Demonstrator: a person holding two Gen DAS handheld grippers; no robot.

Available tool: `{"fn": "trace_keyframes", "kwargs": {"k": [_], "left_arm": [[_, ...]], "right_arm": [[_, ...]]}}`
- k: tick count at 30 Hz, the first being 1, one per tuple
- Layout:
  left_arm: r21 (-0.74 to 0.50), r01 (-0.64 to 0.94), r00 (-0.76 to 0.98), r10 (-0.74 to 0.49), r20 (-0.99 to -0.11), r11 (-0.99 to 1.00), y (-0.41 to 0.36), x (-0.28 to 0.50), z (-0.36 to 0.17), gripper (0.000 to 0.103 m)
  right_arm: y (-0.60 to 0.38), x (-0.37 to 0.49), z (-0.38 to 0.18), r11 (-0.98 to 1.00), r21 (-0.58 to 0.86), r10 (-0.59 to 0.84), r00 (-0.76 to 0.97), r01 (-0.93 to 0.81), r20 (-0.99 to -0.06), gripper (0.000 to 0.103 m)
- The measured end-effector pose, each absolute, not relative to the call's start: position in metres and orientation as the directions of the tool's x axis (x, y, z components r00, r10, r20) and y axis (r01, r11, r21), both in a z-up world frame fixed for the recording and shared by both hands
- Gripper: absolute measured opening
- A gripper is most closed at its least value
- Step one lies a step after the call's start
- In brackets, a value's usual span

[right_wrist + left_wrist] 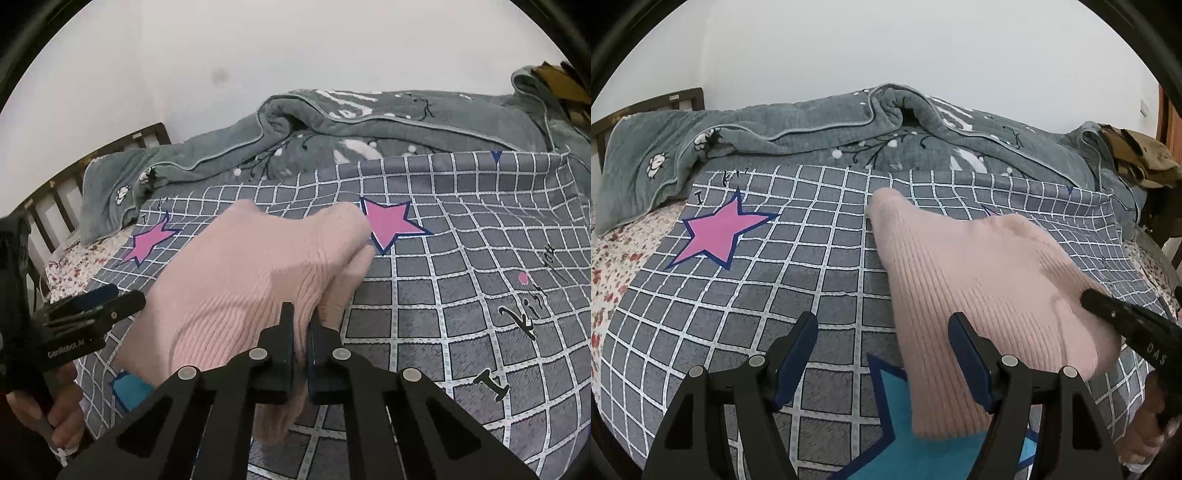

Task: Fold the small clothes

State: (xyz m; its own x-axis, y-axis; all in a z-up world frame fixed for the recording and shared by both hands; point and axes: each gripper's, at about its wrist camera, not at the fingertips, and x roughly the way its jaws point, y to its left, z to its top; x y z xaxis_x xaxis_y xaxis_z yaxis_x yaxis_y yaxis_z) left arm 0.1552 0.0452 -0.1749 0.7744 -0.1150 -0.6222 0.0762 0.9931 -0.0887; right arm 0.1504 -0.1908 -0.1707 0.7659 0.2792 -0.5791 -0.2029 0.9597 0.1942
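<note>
One pink knitted garment (982, 295) on bed. Two grippers: left one (882, 354) with jaws spread, right one (300, 332) with jaws closed on garment edge. One grey checked sheet (798, 280). Two pink stars (391, 223) (149, 243) printed on sheet; one blue star (886, 435), partly under garment. One grey-green blanket (820, 136), bunched along far side. One flowered sheet (613, 266) underneath. One brown bundle of cloth (1137, 155) at far right corner. One slatted wooden headboard (66, 192). One white wall (886, 48).

left gripper (882, 354) fingers spread, right gripper (300, 321) pinched
</note>
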Motion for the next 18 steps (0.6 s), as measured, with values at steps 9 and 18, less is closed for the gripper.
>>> {"fn": "trace_keyframes", "kwargs": {"k": [9,18], "left_arm": [[-0.089,0.084,0.778,-0.121,-0.616,0.992,0.049,0.150,-0.173,0.071],[-0.089,0.088,0.780,-0.124,-0.613,0.992,0.048,0.146,-0.171,0.071]], "right_arm": [[-0.195,0.146,-0.174,0.948,0.254,0.308,0.754,-0.192,-0.580,0.012],[-0.185,0.142,-0.181,0.954,0.233,0.294,0.741,-0.188,-0.603,0.013]]}}
